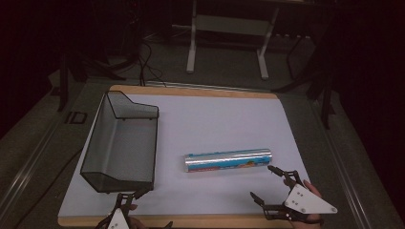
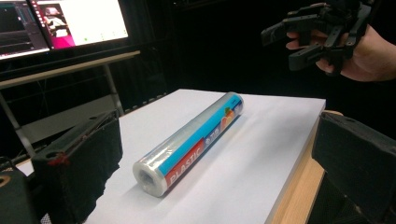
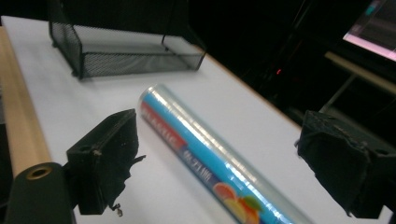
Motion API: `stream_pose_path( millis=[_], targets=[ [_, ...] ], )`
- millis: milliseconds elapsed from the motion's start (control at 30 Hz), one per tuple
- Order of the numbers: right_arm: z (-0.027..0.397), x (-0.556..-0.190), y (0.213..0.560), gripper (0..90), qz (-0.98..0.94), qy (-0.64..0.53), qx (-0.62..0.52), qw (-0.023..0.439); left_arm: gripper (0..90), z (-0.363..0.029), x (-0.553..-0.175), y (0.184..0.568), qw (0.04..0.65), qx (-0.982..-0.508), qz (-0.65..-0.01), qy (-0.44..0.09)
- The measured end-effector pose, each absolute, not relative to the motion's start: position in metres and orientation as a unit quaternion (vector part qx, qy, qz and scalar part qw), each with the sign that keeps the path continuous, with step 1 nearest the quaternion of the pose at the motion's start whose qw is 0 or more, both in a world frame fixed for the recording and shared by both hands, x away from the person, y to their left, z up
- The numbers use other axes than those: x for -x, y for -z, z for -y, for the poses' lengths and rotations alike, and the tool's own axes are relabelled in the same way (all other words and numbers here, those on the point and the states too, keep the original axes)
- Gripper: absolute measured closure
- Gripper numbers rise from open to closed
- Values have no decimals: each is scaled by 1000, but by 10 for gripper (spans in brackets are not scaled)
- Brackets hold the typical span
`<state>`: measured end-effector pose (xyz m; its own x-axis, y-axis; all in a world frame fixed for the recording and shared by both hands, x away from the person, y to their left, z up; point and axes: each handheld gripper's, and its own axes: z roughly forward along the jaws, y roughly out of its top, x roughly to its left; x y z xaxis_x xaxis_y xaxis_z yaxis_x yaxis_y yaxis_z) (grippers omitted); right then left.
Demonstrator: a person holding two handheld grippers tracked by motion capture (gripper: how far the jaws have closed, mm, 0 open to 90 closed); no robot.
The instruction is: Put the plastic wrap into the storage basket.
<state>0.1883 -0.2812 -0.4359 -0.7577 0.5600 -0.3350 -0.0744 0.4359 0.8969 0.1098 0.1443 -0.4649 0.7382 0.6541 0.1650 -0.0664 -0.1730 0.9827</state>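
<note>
A roll of plastic wrap [image 1: 228,160] with a blue and red label lies flat on the white table top [image 1: 215,114], right of centre. My right gripper [image 1: 264,183] hovers open just in front of the roll's right end. In the right gripper view the roll [image 3: 205,158] runs between the spread jaws of the right gripper [image 3: 224,130]. My left gripper [image 1: 133,194] is at the table's front edge by the basket, open. In the left gripper view the roll [image 2: 191,144] lies ahead, end-on, apart from the left gripper [image 2: 215,135].
A black wire-mesh basket [image 1: 119,179] stands empty on the left of the table, its taller end at the back; its wall [image 3: 130,63] also appears in the right gripper view. A wooden border [image 1: 191,220] edges the table front. Desk legs and monitors stand behind.
</note>
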Motion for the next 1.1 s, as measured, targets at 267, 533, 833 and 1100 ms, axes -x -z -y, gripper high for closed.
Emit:
stream_pose_path(
  millis=[267,533,833,1100],
  targets=[
    [270,-197,438,188,-839,-471,-139,235,26,-145,-110,465,609,-708,-209,-291],
    [261,-214,438,130,-866,-444,-149,176,25,-145,-110,466,609,-708,-210,-291],
    [256,-230,441,93,-868,-423,-185,183,26,-145,-111,466,613,-707,-212,-283],
    [248,-243,442,94,-879,-408,-174,178,25,-144,-110,466,610,-709,-211,-285]
  ],
)
